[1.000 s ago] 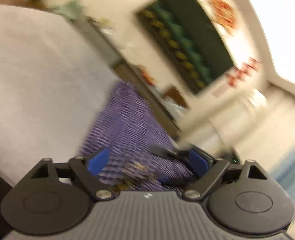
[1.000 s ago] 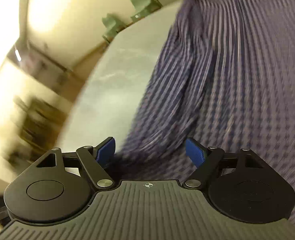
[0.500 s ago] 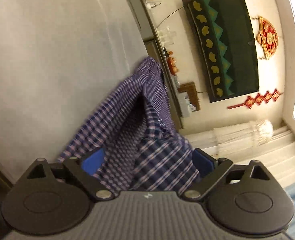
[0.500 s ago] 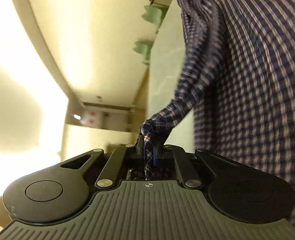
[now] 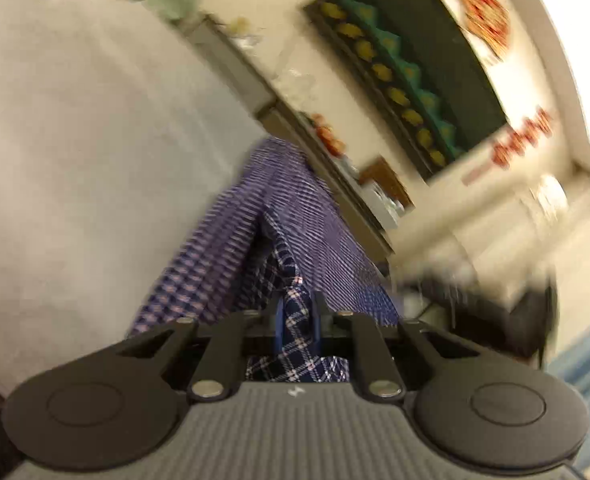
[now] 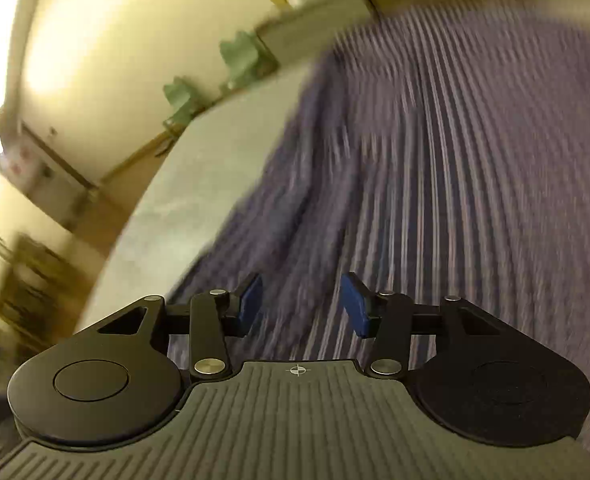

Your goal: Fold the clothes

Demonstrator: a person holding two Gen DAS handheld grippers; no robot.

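Our left gripper [image 5: 295, 312] pinches a fold of the plaid shirt [image 5: 271, 216] over the white table [image 5: 75, 120]. Our right gripper [image 6: 301, 300] hangs spread, holding nothing, above the shirt.

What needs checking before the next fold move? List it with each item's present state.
1. Left hand-held gripper shut on the purple-and-navy checked cotton shirt: ok.
2. Right hand-held gripper gripping fabric: not ok; jaws stand apart, nothing between the blue pads.
3. Shirt resting on the white cloth-covered table: partly; its near end rises to the left gripper.
4. Shirt lying flat and unwrinkled: cannot tell, both views are blurred.
5. Which shirt part the left gripper holds: cannot tell.
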